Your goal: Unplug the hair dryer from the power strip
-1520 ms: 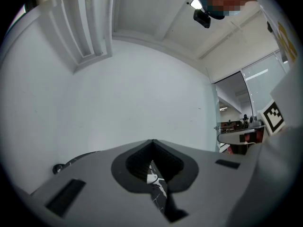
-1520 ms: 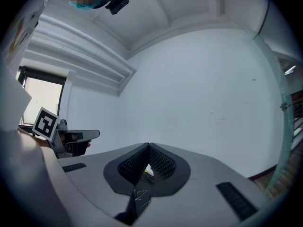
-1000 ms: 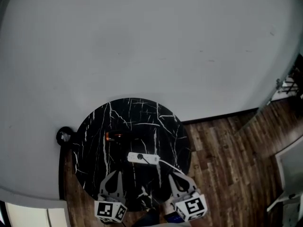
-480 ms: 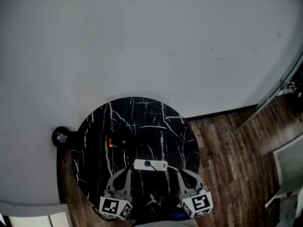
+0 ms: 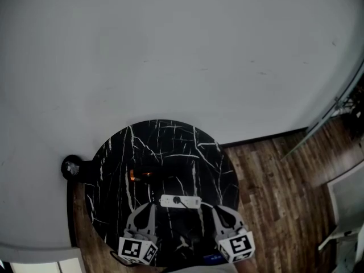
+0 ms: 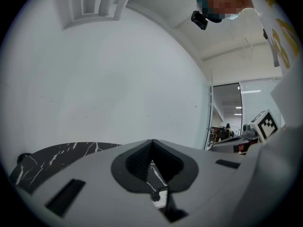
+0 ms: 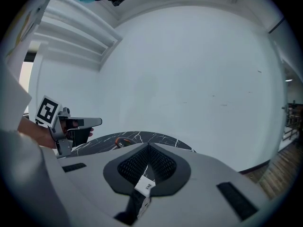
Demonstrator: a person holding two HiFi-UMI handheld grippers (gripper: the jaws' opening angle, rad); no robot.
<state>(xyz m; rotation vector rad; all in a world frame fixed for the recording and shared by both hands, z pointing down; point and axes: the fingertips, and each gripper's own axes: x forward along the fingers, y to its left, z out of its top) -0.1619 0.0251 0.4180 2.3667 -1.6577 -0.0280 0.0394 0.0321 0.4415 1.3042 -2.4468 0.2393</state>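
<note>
Nothing of the unplugging is done yet, as far as I can see. At the bottom centre of the head view, the long white plastic power strip (image 5: 180, 201) lies on the round black marble table with white veins (image 5: 170, 131). A small black plug (image 5: 177, 199) sits in the power strip's top face.

Up and to the left of the strip lies a dark shape with an orange glint. I take it for the hair dryer (image 5: 140, 176), though it is too dim to make out well.

The left gripper (image 5: 150, 208) and the right gripper (image 5: 210, 209) hang just below the strip's two ends, apart from it. Each has its jaws pressed together on nothing.

All the real work is left: steadying the strip, pinching the plug and drawing it out.
</note>
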